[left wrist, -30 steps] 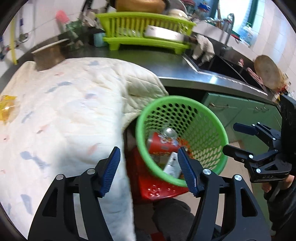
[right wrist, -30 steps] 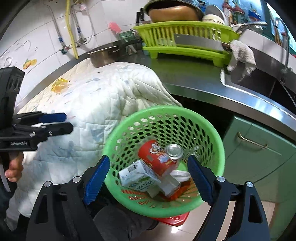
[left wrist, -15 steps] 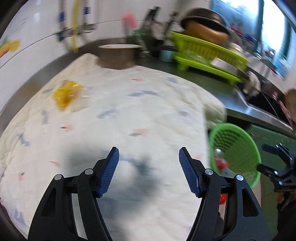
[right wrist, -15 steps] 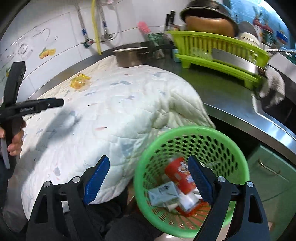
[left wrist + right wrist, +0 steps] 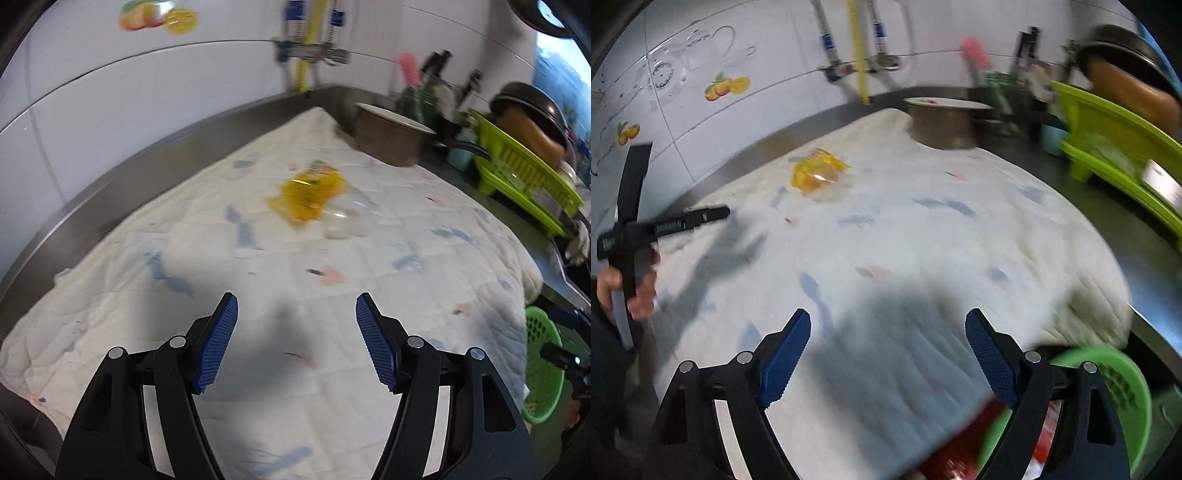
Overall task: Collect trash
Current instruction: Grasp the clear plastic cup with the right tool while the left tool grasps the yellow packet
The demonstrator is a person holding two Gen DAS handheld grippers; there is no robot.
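Nearest the left wrist camera, the left gripper [image 5: 296,343] hangs over the near part of the quilted white cloth [image 5: 369,302], its blue-padded fingers spread wide apart with nothing between them. The right gripper [image 5: 888,356] sits likewise over the near edge of the cloth, jaws well apart and empty; in its view the left gripper shows side-on at the cloth's left edge, held in a bare hand [image 5: 628,291]. Off the cloth's near right corner, lower than the counter, stands the green perforated basket [image 5: 1123,384], with blurred red items inside it. Farther along, toward the far left part of the cloth, lies the yellow crumpled wrapper [image 5: 308,195], touching a clear plastic piece [image 5: 345,218] just on its right side. Beyond the cloth's far end a brown metal pot [image 5: 391,138] rests at the cloth's edge, and to the right of the cloth a lime-green dish rack [image 5: 524,173] stands on the steel counter [image 5: 110,177].
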